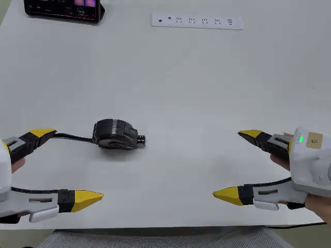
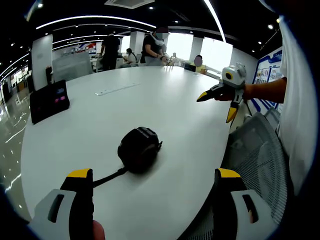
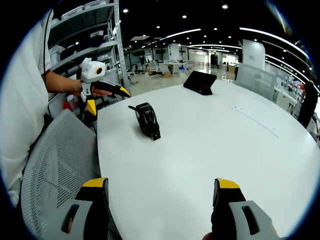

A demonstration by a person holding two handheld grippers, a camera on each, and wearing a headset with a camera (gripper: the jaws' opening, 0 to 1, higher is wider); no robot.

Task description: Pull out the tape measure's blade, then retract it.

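Note:
A black tape measure (image 1: 115,134) lies on the white table (image 1: 181,77), left of centre, with a black strap trailing to the left and its blade tip at its right end. It also shows as the tape measure (image 2: 139,148) ahead of the left jaws and the tape measure (image 3: 148,119) far from the right jaws. My left gripper (image 1: 70,166) is open at the near left edge, close to the strap. My right gripper (image 1: 239,165) is open at the near right edge, well apart from the tape measure. Both hold nothing.
A white power strip (image 1: 196,21) lies at the far side of the table. A dark tablet-like device (image 1: 64,9) stands at the far left. A grey mesh chair (image 3: 55,165) sits at the table's near edge. People sit in the background.

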